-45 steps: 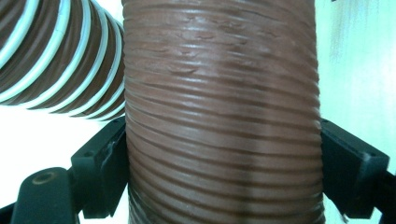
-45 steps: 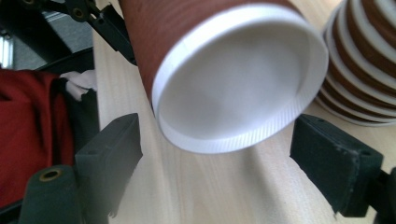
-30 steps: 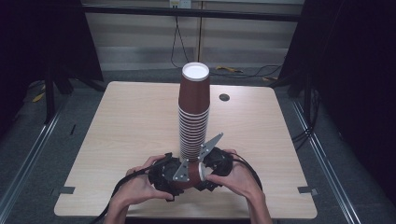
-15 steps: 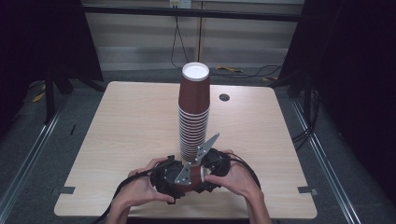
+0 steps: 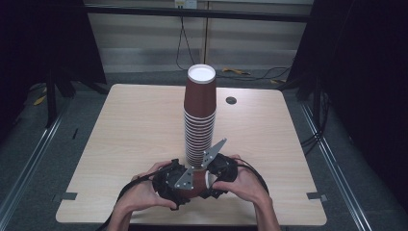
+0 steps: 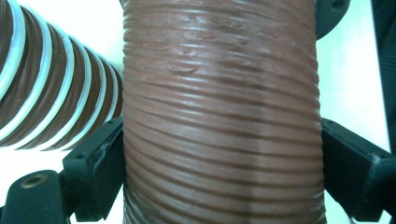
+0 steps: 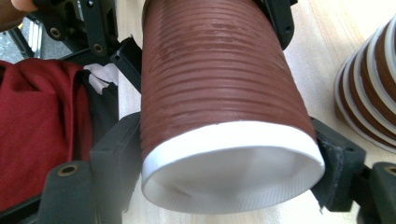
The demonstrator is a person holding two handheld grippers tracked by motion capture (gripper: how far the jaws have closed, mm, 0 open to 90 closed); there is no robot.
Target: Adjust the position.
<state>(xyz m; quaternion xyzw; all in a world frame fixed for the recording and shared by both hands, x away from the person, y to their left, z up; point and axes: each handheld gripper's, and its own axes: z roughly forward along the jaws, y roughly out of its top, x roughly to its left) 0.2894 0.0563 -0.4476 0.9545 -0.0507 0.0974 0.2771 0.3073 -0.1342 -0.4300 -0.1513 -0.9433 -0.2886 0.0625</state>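
With the right gripper (image 7: 229, 154) jaws just closing onto the ribbed brown paper cup (image 7: 219, 79) at the desk's near edge and the left gripper (image 6: 222, 163) jaws just easing while flanking it, we complete the handover gently, avoiding crushing.

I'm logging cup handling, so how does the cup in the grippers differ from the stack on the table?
The held cup is single and lies on its side near the table's front edge; the stack is many nested cups standing upright mid-table, bases up. The held cup sits between both grippers' fingers; the stack stands free. Both are brown, ribbed, with white rims.
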